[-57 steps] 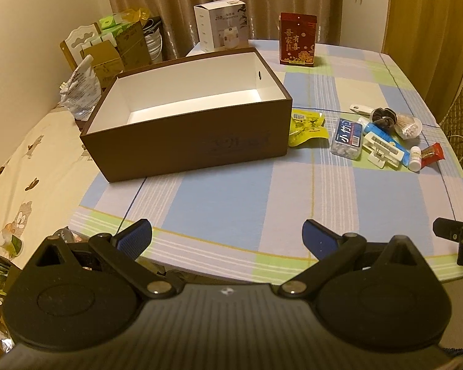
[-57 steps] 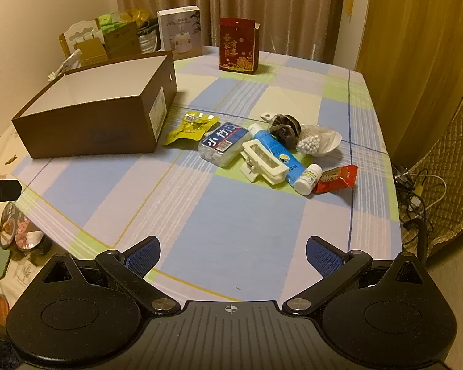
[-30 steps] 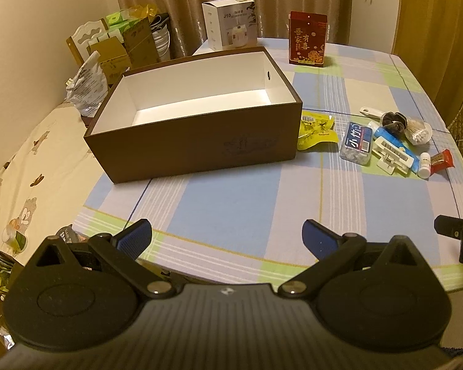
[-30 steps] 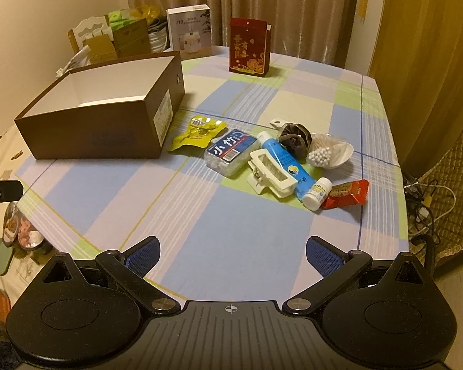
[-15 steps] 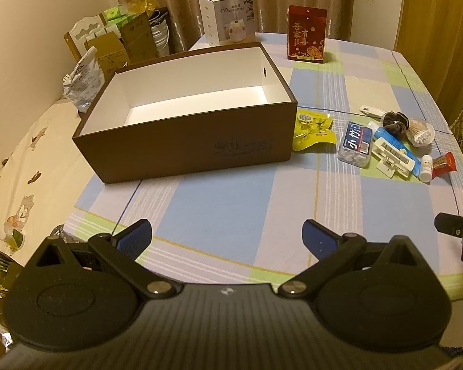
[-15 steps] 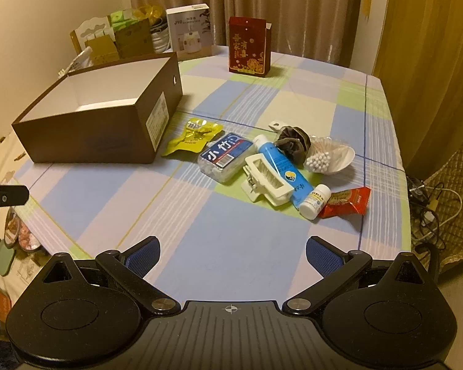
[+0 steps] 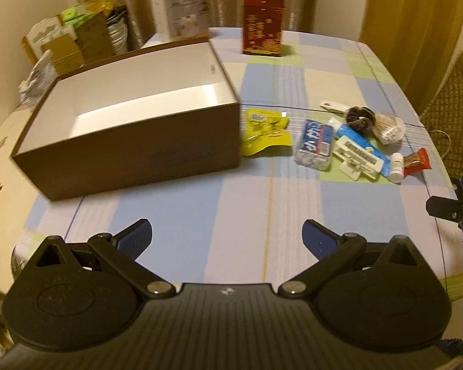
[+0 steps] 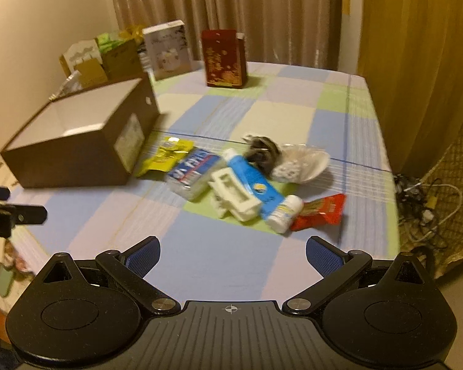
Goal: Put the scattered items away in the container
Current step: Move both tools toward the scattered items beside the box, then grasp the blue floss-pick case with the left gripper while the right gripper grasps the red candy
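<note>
1. The table has a checked cloth, and its near part is bare, with lots of room in front of both claws
2. The brown box sits on the left side of the table. Its top is open and its white inside looks bare
3. The small things lie in a bunch to the right of the box, well back from the right edge of the table
4. The left claw hangs over the near edge of the table, wide open, holding nothing
5. The right claw hangs over the near edge too, wide open and holding nothing, and it faces the bunch
6. Count of things in the bunch: one yellow packet just beside the box, one clear case with a blue label, one white clip, one blue tube, one red packet, one dark hair tie, one bag of cotton buds
7. At the far end stand one red box and one white box
</note>
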Motion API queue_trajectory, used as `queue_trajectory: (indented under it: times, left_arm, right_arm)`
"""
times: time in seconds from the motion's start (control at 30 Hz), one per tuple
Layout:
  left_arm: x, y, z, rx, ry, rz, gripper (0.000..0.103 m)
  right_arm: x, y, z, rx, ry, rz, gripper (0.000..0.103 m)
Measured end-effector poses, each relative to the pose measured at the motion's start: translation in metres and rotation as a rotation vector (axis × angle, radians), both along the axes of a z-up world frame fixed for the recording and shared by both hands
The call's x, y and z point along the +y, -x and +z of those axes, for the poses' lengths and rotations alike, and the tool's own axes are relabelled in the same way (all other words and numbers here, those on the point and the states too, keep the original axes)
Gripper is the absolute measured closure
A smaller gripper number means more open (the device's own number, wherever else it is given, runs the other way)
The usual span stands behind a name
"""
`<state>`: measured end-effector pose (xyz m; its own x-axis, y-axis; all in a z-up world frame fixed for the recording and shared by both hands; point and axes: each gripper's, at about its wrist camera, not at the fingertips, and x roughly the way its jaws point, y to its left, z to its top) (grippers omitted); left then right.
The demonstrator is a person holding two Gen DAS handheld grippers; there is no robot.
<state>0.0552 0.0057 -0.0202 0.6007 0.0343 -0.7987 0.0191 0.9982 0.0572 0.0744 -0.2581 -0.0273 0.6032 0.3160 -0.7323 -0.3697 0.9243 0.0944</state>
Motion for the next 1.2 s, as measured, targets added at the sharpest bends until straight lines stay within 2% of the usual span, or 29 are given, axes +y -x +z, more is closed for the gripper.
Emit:
queue_trajectory:
  times: [0.13, 0.23, 0.4, 0.47, 0.7, 0.77, 0.83, 1.2]
  left_arm:
    - [-0.011, -0.016, -0.008, -0.004, -0.015, -0.052, 0.001]
    - [-0.018, -0.03, -0.015, 0.008, 0.004, -0.082, 0.002]
    - [-0.036, -0.051, -0.023, 0.011, 0.0, -0.163, 0.007]
    - [-0.044, -0.06, -0.027, 0.013, -0.005, -0.195, 0.014]
    - [-0.063, -0.088, -0.042, 0.032, 0.01, -0.282, 0.019]
    - [-0.068, -0.097, -0.047, 0.044, 0.011, -0.315, 0.031]
    - [-0.073, -0.105, -0.052, 0.052, 0.016, -0.342, 0.034]
    - [-0.097, -0.15, -0.07, 0.074, -0.007, -0.425, 0.036]
  right_arm:
    - [-0.019, -0.013, -0.007, 0.02, 0.001, -0.061, 0.0]
    - [-0.034, -0.024, -0.012, 0.033, -0.009, -0.096, 0.0]
    - [-0.047, -0.039, -0.017, 0.046, -0.01, -0.125, 0.0]
    - [-0.051, -0.044, -0.02, 0.052, -0.011, -0.131, 0.0]
    - [-0.063, -0.061, -0.03, 0.082, -0.015, -0.152, 0.0]
    - [-0.067, -0.065, -0.032, 0.093, -0.021, -0.166, 0.0]
    - [-0.072, -0.069, -0.034, 0.102, -0.024, -0.179, 0.0]
    - [-0.096, -0.086, -0.043, 0.142, -0.052, -0.25, 0.0]
